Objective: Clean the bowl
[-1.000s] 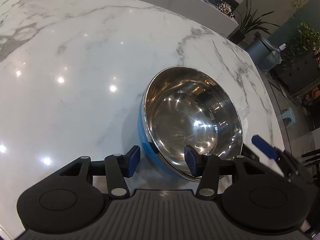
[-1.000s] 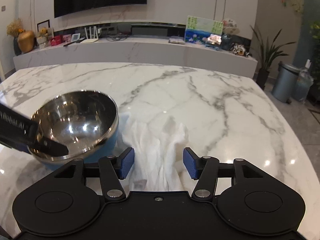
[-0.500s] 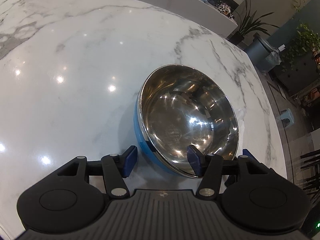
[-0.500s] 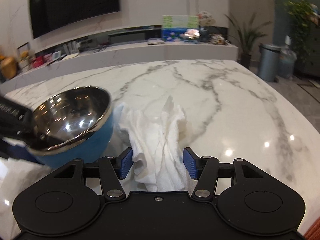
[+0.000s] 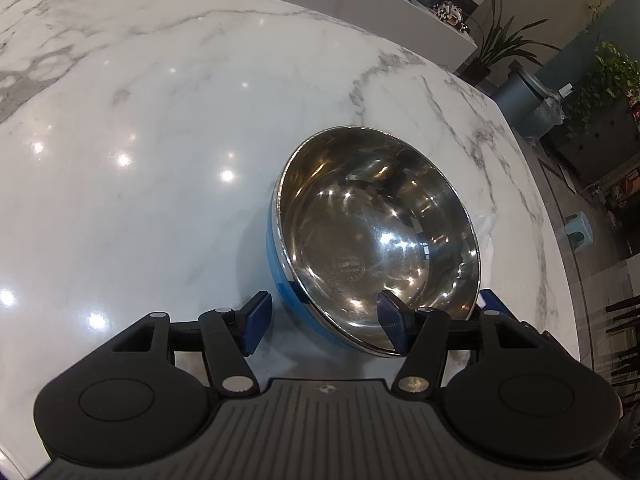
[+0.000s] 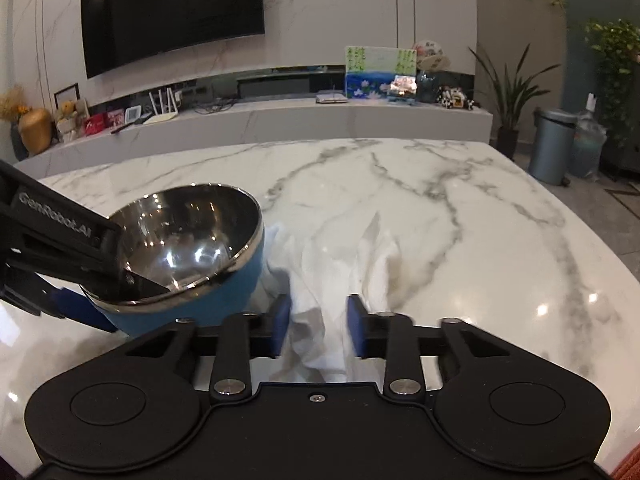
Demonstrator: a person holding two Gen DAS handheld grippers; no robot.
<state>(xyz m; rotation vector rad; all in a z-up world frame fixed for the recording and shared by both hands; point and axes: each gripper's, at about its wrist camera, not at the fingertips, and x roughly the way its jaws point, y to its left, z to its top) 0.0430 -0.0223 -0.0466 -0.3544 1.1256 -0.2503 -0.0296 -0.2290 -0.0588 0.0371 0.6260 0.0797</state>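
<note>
A steel bowl (image 5: pixel 380 232) with a blue outer wall sits on the white marble table (image 5: pixel 160 120). In the right wrist view the bowl (image 6: pixel 188 240) lies at the left. My left gripper (image 5: pixel 325 322) straddles its near rim, one finger inside and one outside. Its jaws are opening and the outer pad stands off the wall. The left gripper (image 6: pixel 60 236) also shows in the right wrist view, reaching over the rim. A crumpled white cloth (image 6: pixel 352 264) lies to the right of the bowl, and my right gripper (image 6: pixel 318 326) is shut on its near end. In the left wrist view only a corner of the cloth (image 5: pixel 486 226) shows behind the bowl.
The table's (image 6: pixel 480 220) right edge drops to the floor, where a grey bin (image 6: pixel 552 144) and a small stool (image 5: pixel 578 226) stand. A long low sideboard (image 6: pixel 280 116) with small items runs behind the far edge, under a wall television.
The right gripper's jaws have come together on the cloth, which lay loose between them before. The left gripper's jaws have spread wider around the bowl's rim.
</note>
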